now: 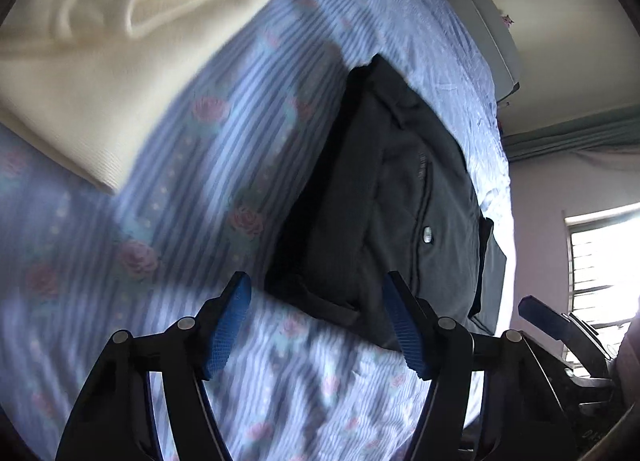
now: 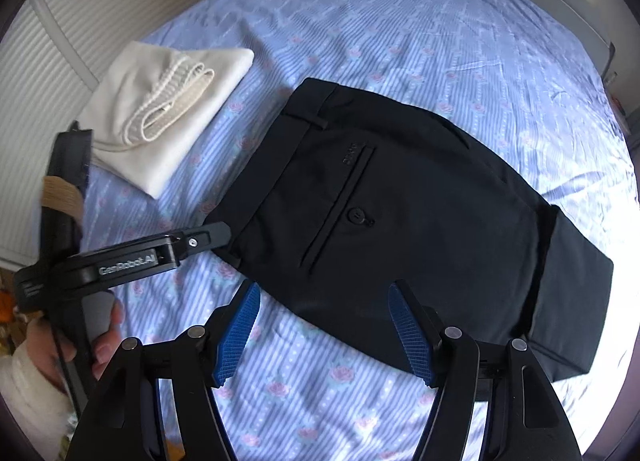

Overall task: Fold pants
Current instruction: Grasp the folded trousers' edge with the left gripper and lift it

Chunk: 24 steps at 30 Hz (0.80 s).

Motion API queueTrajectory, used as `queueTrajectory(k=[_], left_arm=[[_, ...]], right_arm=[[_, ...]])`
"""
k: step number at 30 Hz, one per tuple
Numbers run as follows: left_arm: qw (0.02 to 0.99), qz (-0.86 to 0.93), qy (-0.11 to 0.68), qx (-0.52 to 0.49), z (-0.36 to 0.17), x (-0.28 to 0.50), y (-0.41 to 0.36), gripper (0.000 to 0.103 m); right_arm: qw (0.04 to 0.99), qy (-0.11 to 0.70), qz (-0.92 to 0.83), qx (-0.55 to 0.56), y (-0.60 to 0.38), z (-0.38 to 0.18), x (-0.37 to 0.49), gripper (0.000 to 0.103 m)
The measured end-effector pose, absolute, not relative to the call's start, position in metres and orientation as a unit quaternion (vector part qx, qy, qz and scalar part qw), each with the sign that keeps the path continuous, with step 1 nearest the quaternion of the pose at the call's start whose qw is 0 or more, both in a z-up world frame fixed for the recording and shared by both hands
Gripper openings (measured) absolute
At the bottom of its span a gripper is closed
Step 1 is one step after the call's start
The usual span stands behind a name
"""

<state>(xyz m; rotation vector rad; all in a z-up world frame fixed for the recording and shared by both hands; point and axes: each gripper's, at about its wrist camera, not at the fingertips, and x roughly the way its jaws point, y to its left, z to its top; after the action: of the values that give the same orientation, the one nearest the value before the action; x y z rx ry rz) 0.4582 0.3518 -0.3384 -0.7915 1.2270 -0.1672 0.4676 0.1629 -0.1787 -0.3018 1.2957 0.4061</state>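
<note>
Both claws gaping, empty, above folded dark pants [image 2: 400, 201] on bedsheet [image 2: 400, 41]

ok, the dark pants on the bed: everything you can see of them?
The dark pants look like navy or black smooth woven trousers, lying flat on the striped floral bedsheet, already folded: the legs are doubled under and stick out at the right end. The back faces up, showing the waistband with a belt loop, a buttoned welt pocket and small lettering. Neither set of jaws grips them; the left gripper's finger reaches their waist corner, contact unclear.

One dark pants [image 2: 400, 221]; one cream garment [image 2: 160, 117]
</note>
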Motion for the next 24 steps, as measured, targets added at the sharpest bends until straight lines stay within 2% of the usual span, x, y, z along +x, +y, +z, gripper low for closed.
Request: queueTrajectory(k=[4,6,8,9,10,12,16,21,24], left_arm=[[0.715,-0.122,0.559,-0.403,-0.360,0.467,0.359,0.065],[0.700,-0.153,0.547,-0.433,-0.365,0.475,0.364,0.058],[0.689,-0.174,0.543,-0.448,-0.371,0.488,0.366,0.056],[0.684,-0.181,0.544,-0.450,-0.374,0.494,0.367,0.050],[0.682,-0.190,0.544,-0.451,-0.376,0.500,0.367,0.036],[0.679,-0.220,0.535,-0.452,-0.372,0.512,0.369,0.029],[0.671,-0.283,0.515,-0.452,-0.362,0.534,0.365,0.029],[0.635,-0.272,0.565,-0.451,-0.390,0.562,0.353,0.029],[0.634,-0.270,0.584,-0.428,-0.388,0.578,0.338,0.033]], right_arm=[[0.759,0.606,0.190,-0.143,0.173,-0.189,0.473,0.068],[0.755,0.609,0.193,-0.147,0.178,-0.192,0.473,0.068],[0.753,0.610,0.196,-0.146,0.181,-0.194,0.473,0.068],[0.753,0.611,0.197,-0.144,0.182,-0.194,0.474,0.068],[0.753,0.611,0.199,-0.142,0.182,-0.194,0.474,0.068],[0.756,0.609,0.196,-0.139,0.182,-0.192,0.475,0.068],[0.766,0.601,0.188,-0.127,0.176,-0.185,0.481,0.068],[0.776,0.600,0.165,-0.106,0.166,-0.184,0.493,0.068],[0.785,0.592,0.155,-0.101,0.163,-0.183,0.499,0.068]])
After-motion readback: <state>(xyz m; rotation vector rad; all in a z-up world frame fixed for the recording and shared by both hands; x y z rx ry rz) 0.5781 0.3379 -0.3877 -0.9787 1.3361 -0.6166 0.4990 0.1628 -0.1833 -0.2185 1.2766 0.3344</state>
